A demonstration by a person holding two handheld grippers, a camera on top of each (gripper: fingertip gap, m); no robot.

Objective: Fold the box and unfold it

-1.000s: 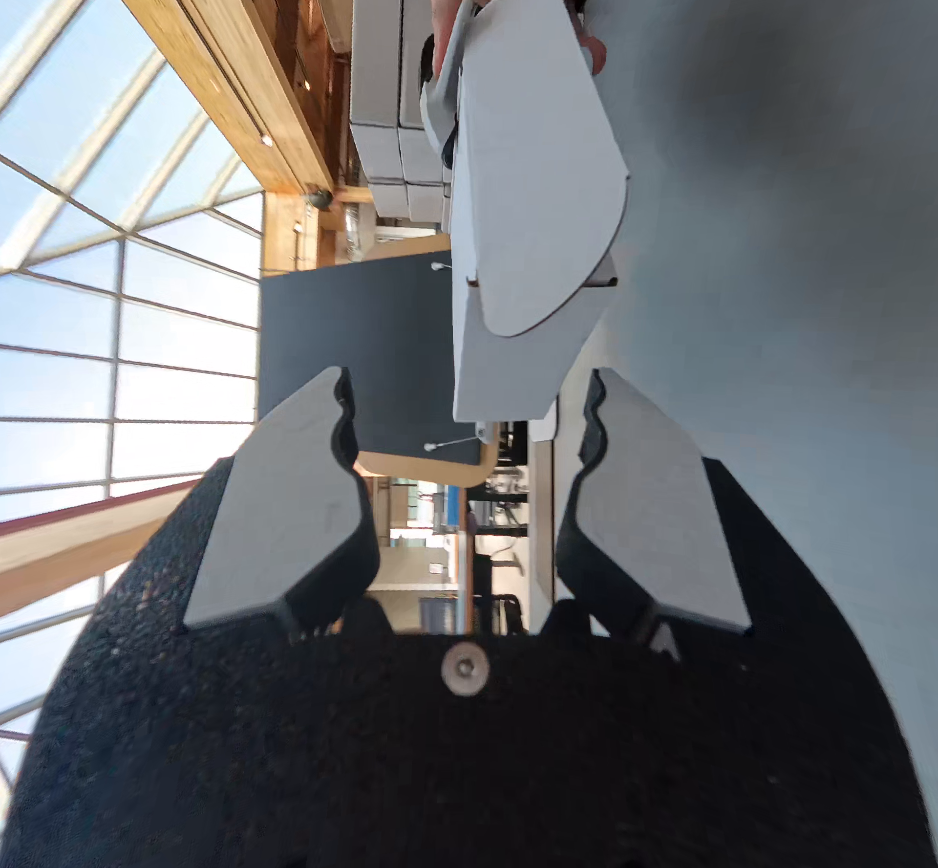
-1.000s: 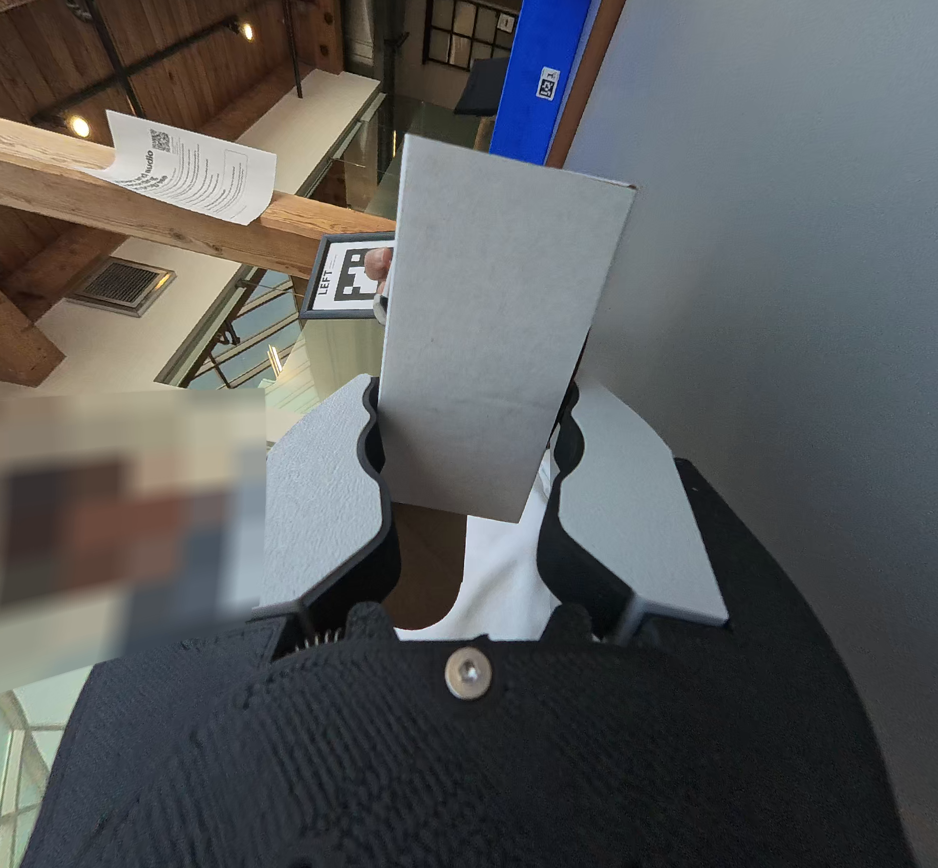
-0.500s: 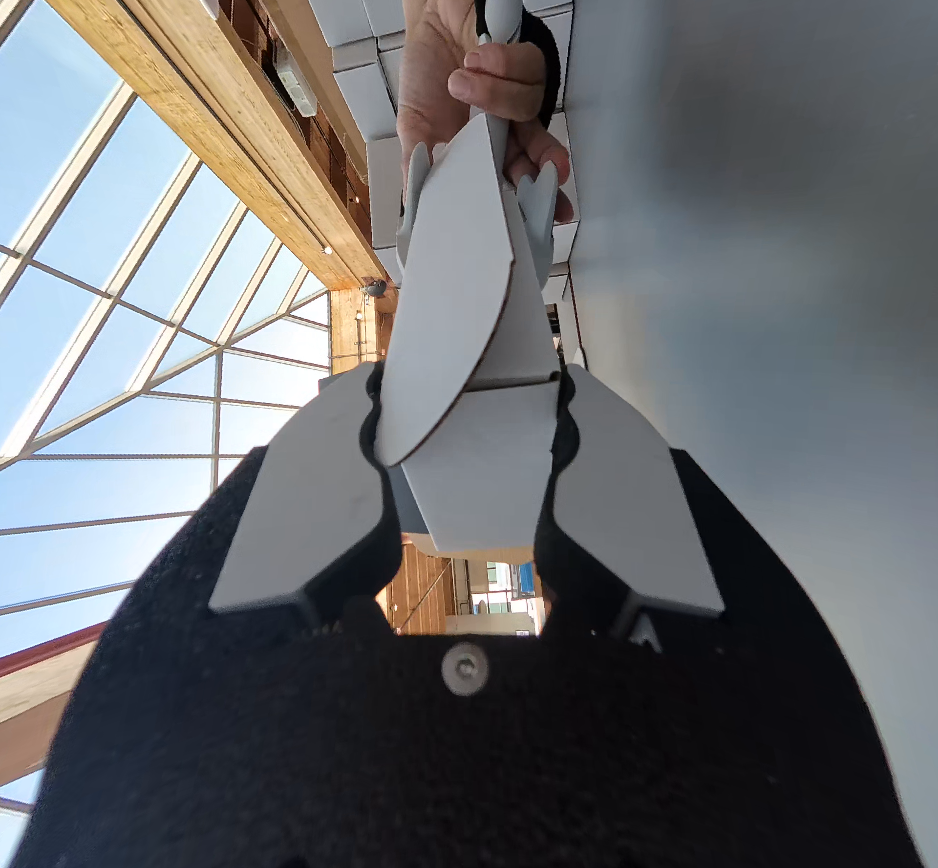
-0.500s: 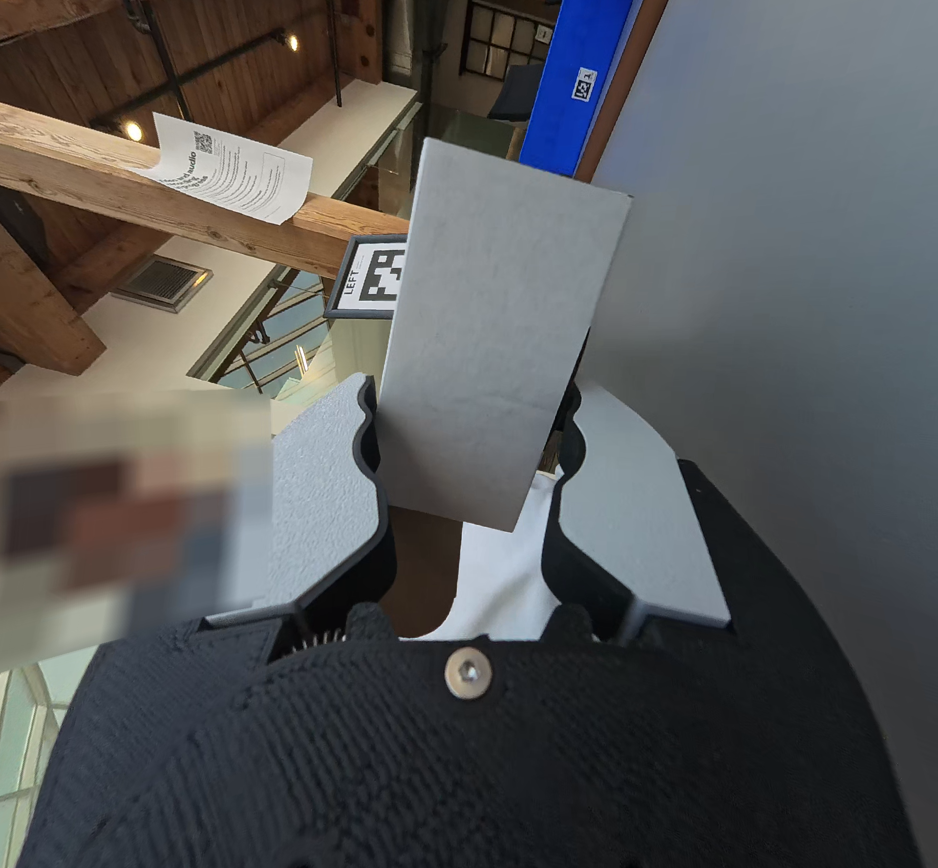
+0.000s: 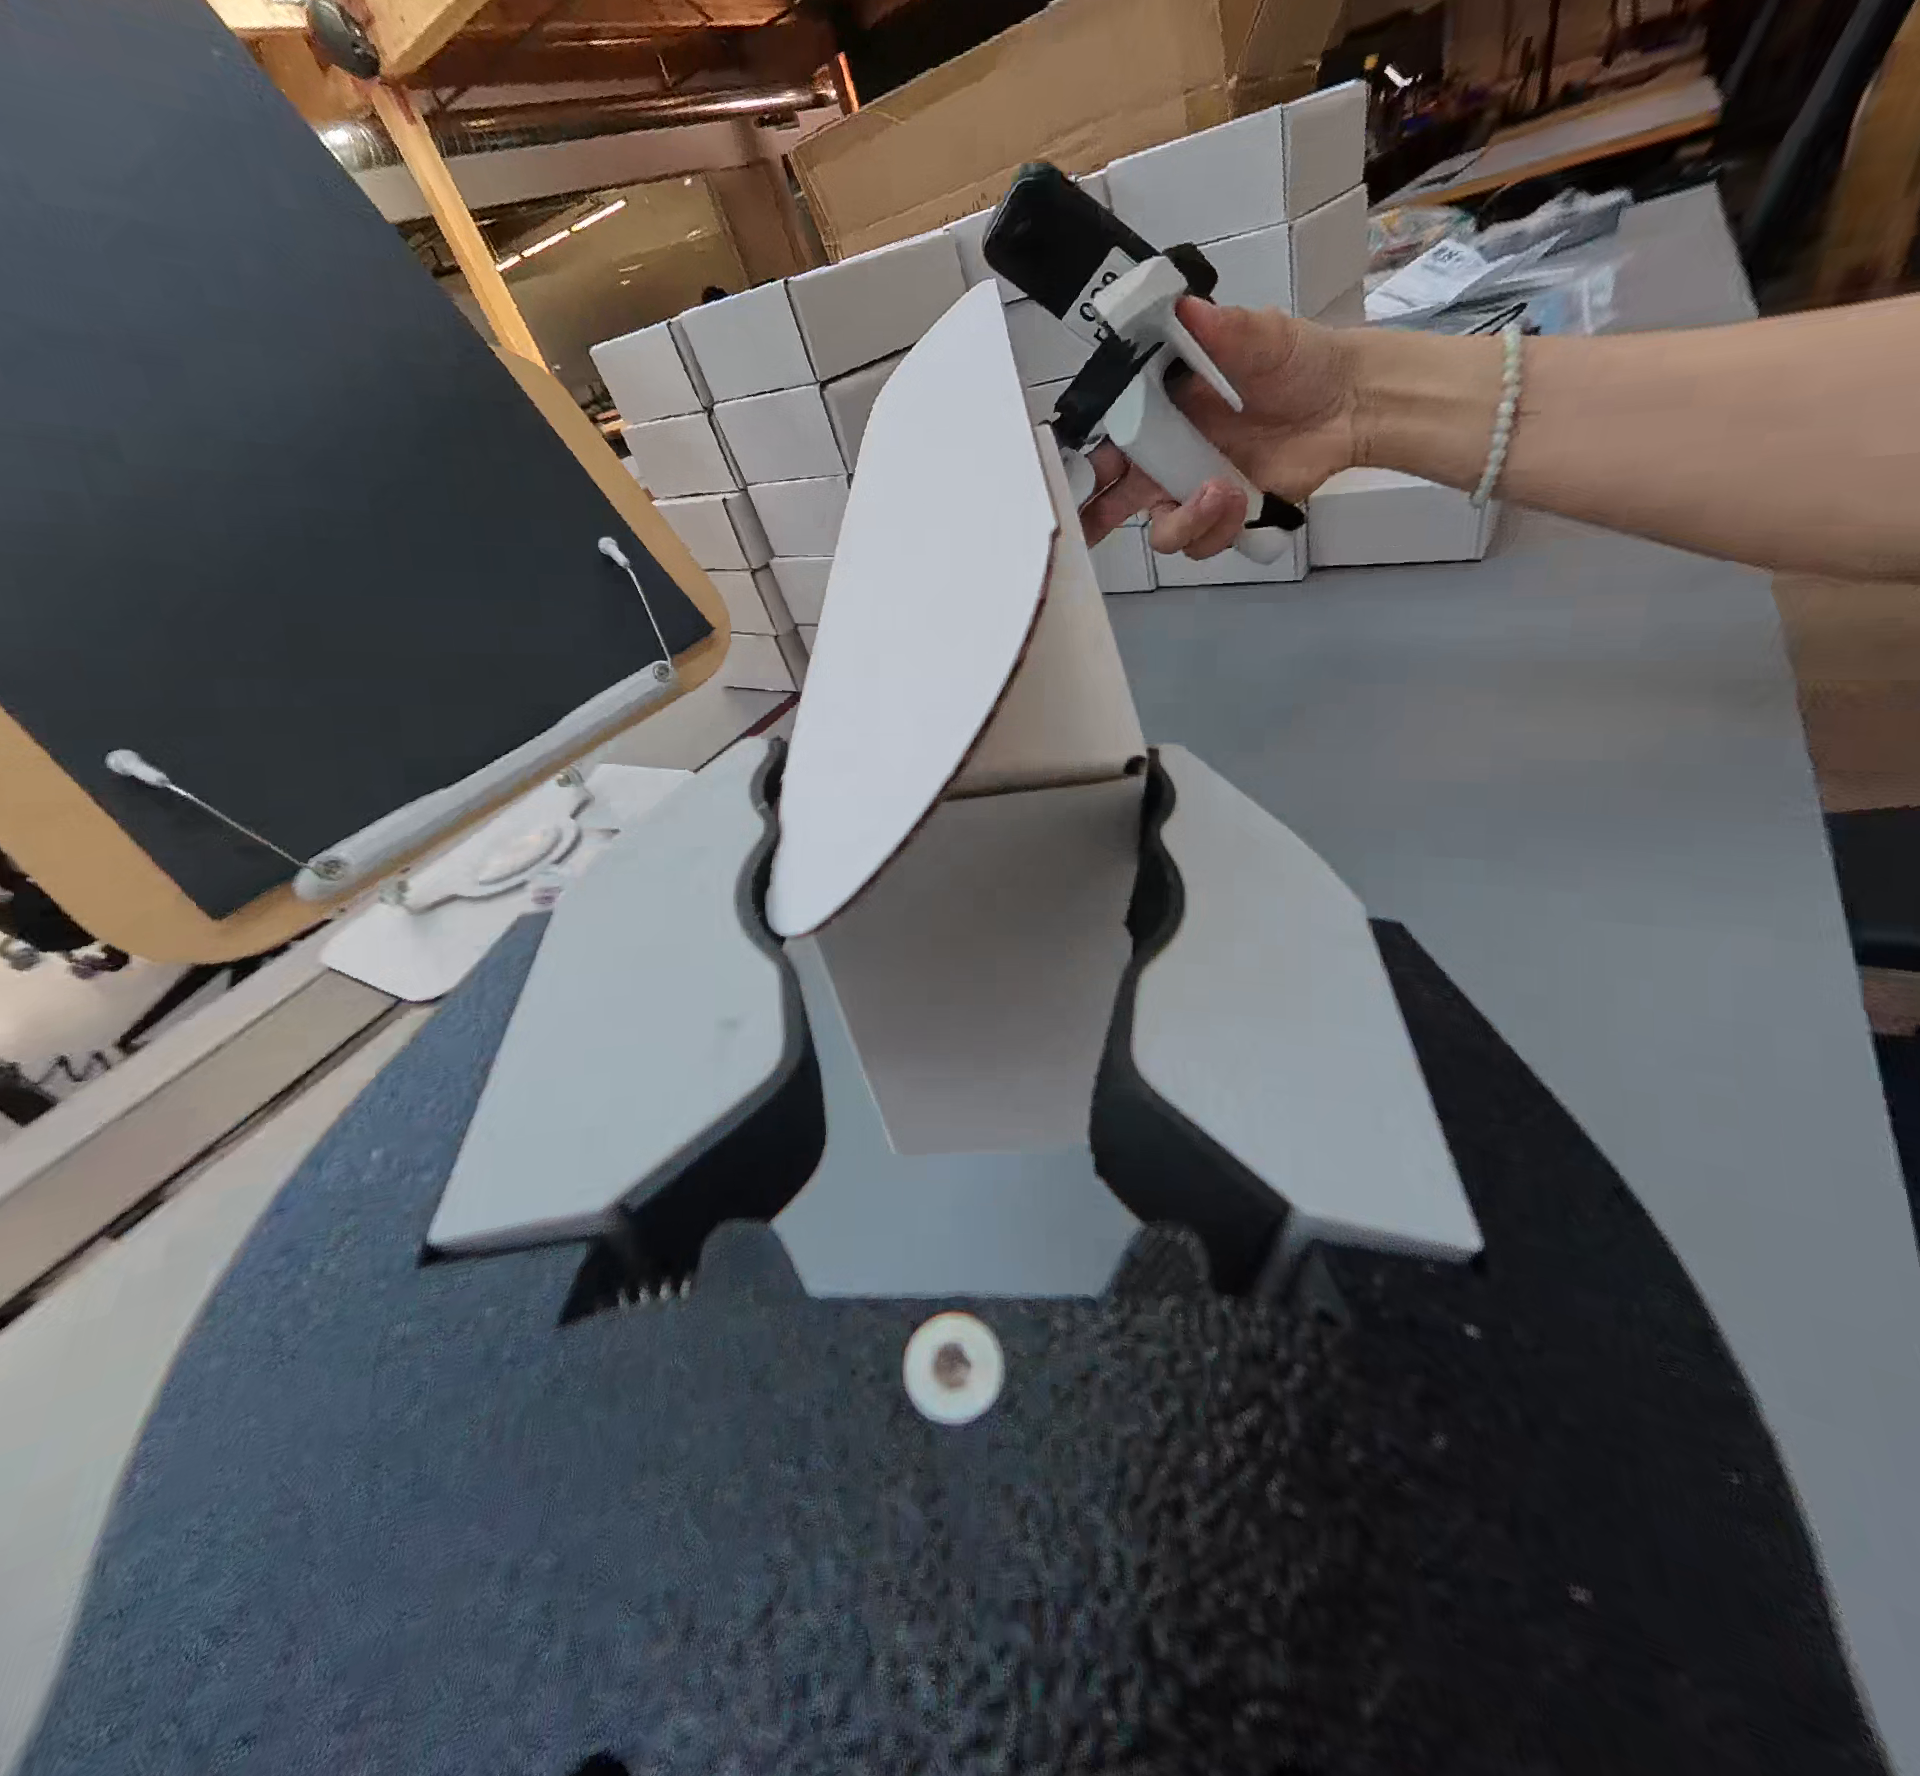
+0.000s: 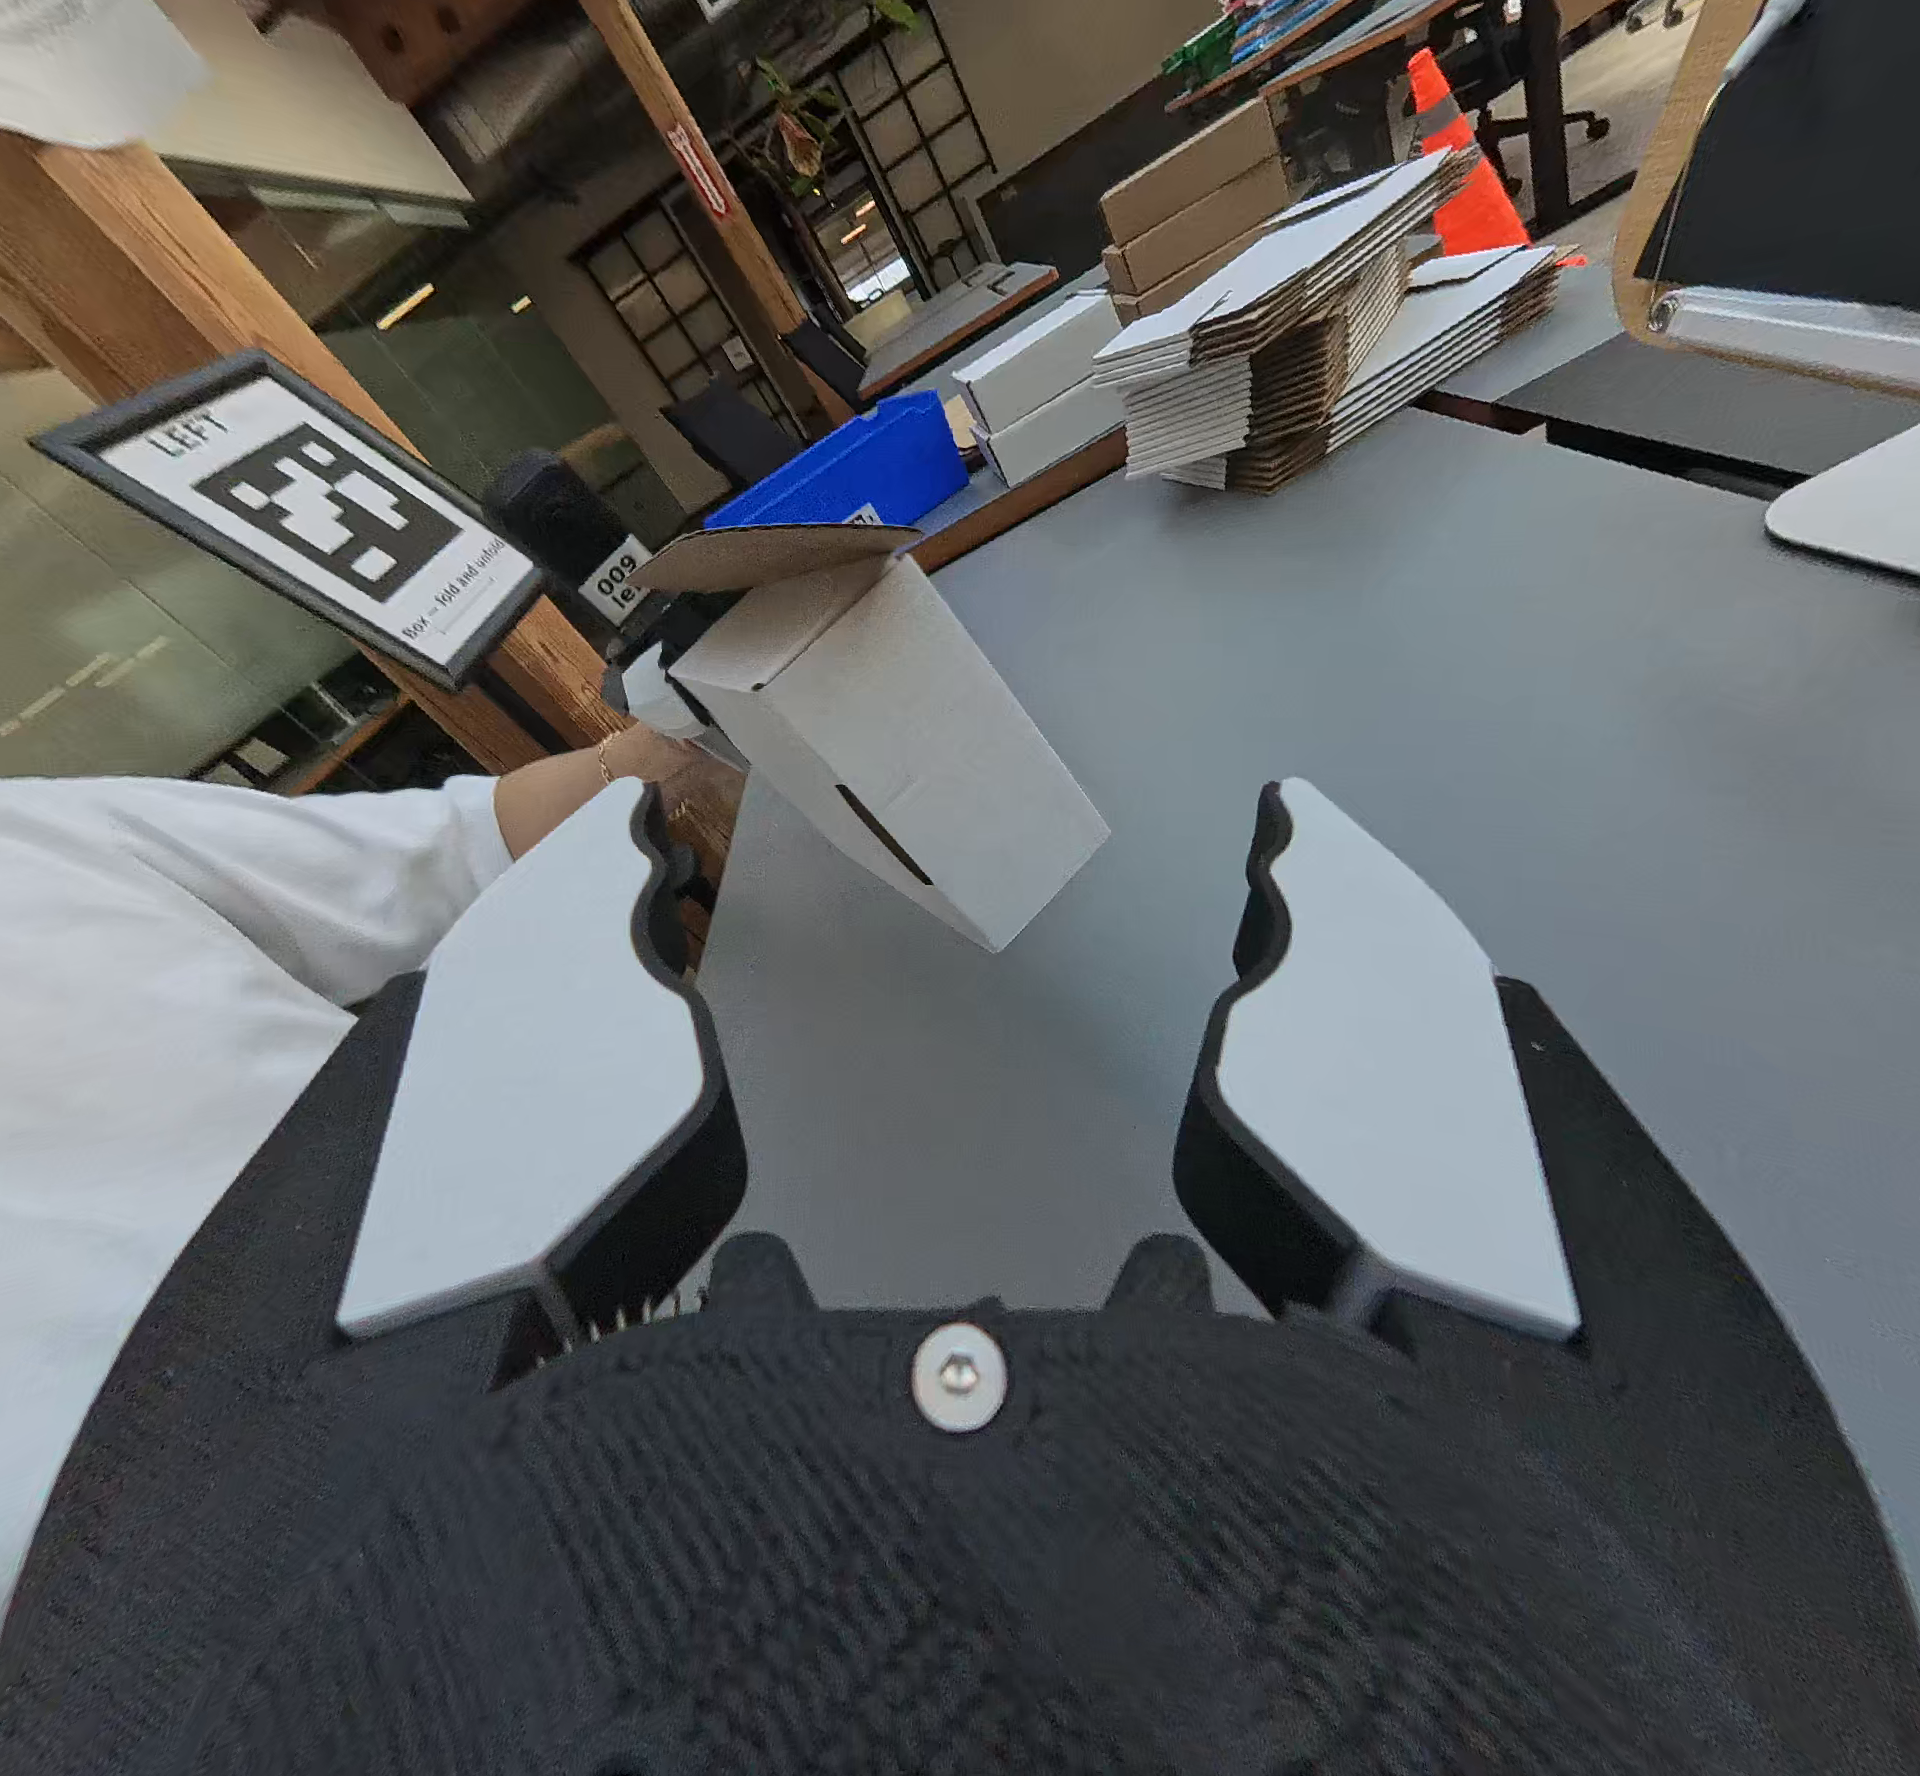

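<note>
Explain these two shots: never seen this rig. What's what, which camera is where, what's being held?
No robot: a person holds a two-finger gripper in each hand, each with a wide-angle camera looking along its fingers.

Left wrist view: the left gripper is shut on a white cardboard box, whose rounded flap stands open. Farther off, a hand holds the other gripper's handle.

Right wrist view: the right gripper is open and empty, with the same box in the air just ahead, above the grey table.

On the table: stacked flat box blanks and a blue bin; the left view shows a wall of folded white boxes.
</note>
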